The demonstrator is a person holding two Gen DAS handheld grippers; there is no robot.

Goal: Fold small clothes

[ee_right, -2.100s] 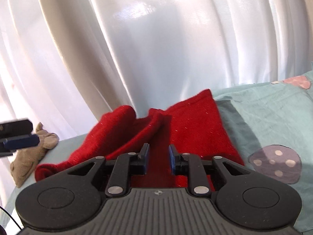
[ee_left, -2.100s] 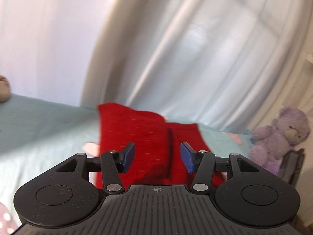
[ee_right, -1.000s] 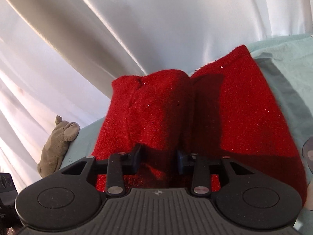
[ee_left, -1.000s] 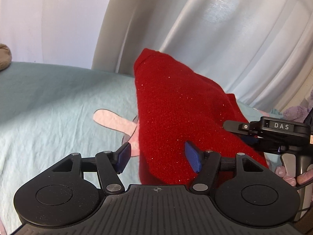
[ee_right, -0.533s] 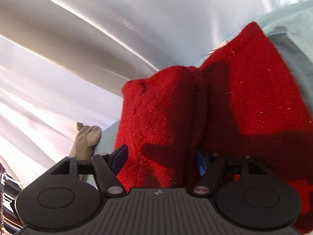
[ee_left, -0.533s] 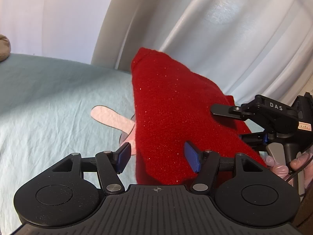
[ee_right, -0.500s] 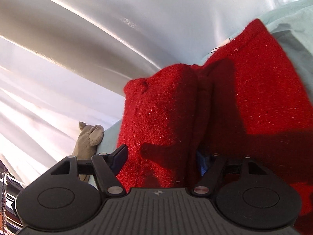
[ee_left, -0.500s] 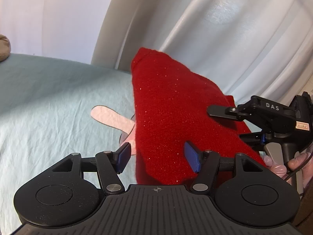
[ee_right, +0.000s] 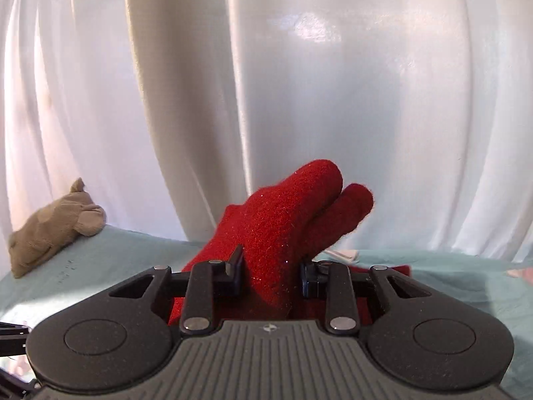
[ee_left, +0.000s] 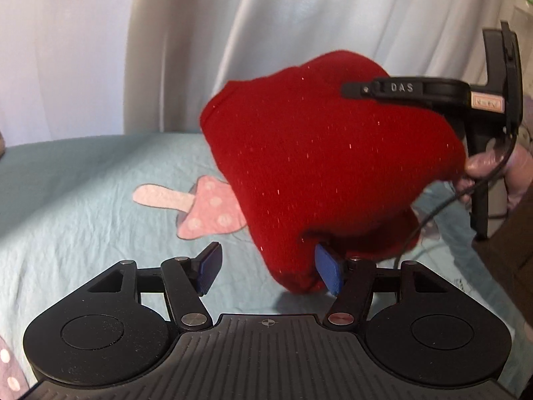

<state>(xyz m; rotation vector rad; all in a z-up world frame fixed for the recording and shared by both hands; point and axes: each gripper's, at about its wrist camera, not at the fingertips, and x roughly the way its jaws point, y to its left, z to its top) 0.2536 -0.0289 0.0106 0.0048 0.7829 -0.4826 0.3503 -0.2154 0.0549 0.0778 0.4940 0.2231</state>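
The red knitted garment [ee_left: 319, 180] is up off the bed, bunched into a thick folded bundle and hanging in the air above the pale teal bedsheet [ee_left: 76, 200]. From the right wrist view the same red knit [ee_right: 276, 230] rises between the right gripper [ee_right: 271, 275] fingers, two rounded folds poking up and away toward the curtain. Those fingers press against the cloth on both sides, so the right gripper is clamped on the garment. In the left wrist view that tool appears at the right edge, its black arm marked "DAS" lying across the top of the bundle, with the person's hand [ee_left: 489, 166] wrapped round its handle.

The left gripper [ee_left: 269, 271] sits low, just under the bundle's bottom edge. Its jaws stand wide apart; the blue pad of the right-hand finger [ee_left: 328, 271] touches the lower tip of the cloth, while the left-hand pad is clear of it, with only sheet behind.

On the sheet just left of the garment, a pink mushroom print [ee_left: 196, 206] is partly covered by the red knit. A white curtain [ee_right: 299, 83] fills the background. Far left in the right wrist view, a grey-brown soft toy [ee_right: 53, 226] lies on the bed against the curtain, well apart from the garment.
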